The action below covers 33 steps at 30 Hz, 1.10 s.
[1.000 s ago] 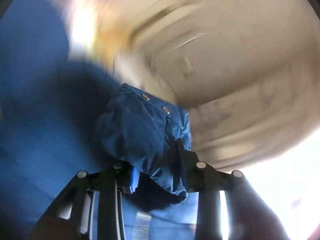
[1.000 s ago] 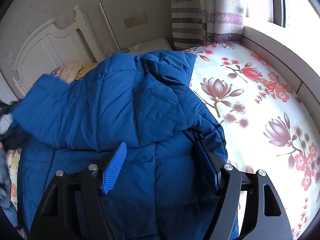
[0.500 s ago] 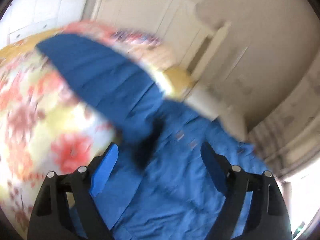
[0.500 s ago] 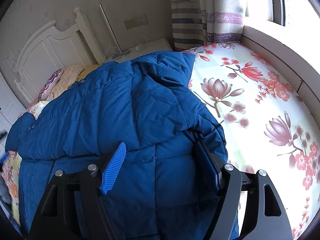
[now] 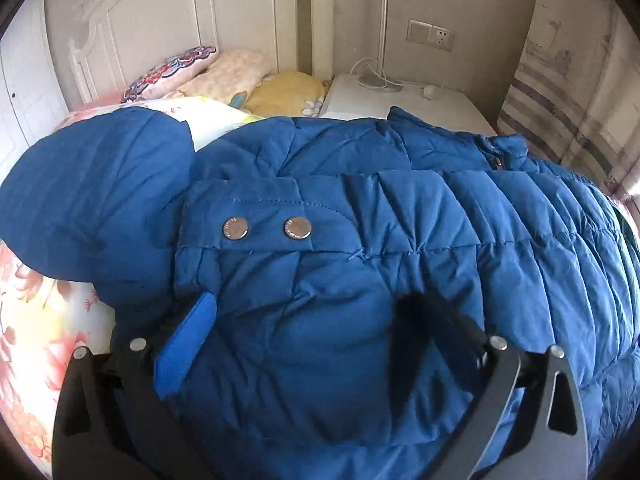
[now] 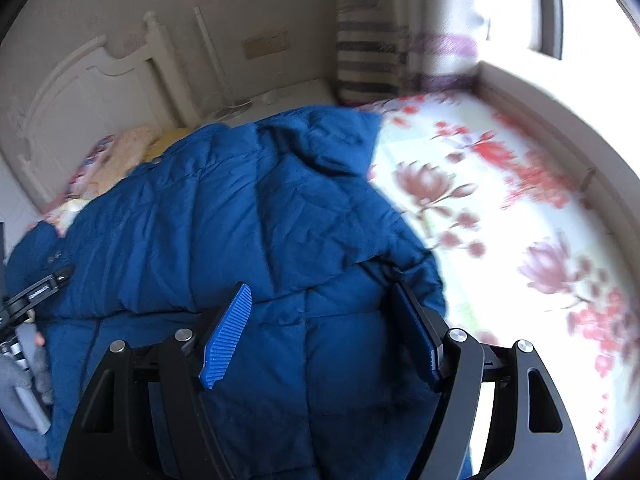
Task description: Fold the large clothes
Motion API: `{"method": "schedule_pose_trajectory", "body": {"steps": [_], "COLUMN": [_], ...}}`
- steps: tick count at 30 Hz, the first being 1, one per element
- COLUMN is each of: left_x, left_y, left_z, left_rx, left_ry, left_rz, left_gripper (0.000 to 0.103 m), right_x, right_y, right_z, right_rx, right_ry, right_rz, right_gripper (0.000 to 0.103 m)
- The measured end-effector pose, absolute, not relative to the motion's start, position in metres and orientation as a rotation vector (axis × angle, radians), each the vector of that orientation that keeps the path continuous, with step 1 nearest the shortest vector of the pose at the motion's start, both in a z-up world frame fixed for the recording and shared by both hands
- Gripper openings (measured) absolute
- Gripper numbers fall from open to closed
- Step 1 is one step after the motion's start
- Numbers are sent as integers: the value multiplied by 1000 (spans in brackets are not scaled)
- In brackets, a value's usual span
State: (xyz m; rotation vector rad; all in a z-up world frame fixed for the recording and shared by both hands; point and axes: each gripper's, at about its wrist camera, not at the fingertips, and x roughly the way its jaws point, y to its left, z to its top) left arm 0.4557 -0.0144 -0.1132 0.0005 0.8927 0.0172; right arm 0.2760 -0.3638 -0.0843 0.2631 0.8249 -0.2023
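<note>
While both wrist views look across the same blue padded jacket (image 5: 360, 240) spread on the floral bedsheet (image 6: 500, 208), each shows something the other lacks. From the left wrist, a sleeve cuff with two metal snaps (image 5: 266, 227) lies at about 12 o'clock from the left gripper (image 5: 316, 320), with pillows (image 5: 224, 74), a white nightstand (image 5: 420, 108) and a wall socket (image 5: 431, 35) beyond it. From the right wrist, the snaps are only a speck at 9 o'clock; instead the bare sheet runs out to 3 o'clock toward a bright window ledge (image 6: 560, 96) and a striped curtain (image 6: 368, 60), and the other gripper's black frame (image 6: 36, 292) shows at 9 o'clock over the jacket's edge.

The left gripper has its jaws spread wide with nothing between them; padded fabric lies beneath. The right gripper (image 6: 324, 324) is likewise wide open and empty over the jacket's body.

A second ago the left gripper was clamped on a bunched sleeve held up in the air; half a second ago it had let go, and now the sleeve lies folded across the jacket. The right view, sharp before, is now blurred and shifted.
</note>
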Motion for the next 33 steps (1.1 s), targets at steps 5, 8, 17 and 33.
{"method": "schedule_pose_trajectory", "body": {"steps": [5, 8, 17, 33], "left_x": [451, 451, 448, 450], "left_y": [-10, -9, 0, -1], "left_z": [-116, -118, -112, -113], "left_rx": [-22, -27, -53, -38], "left_ry": [881, 879, 872, 877], "left_rz": [9, 5, -9, -4], "left_gripper": [101, 101, 101, 101], "right_x": [297, 332, 414, 394], "right_y": [-316, -293, -273, -306], "right_z": [-45, -41, -87, -77], "right_rx": [80, -8, -18, 97], "right_ry": [746, 742, 970, 842], "right_rz": [-123, -86, -62, -143], "right_gripper": [78, 80, 86, 91]}}
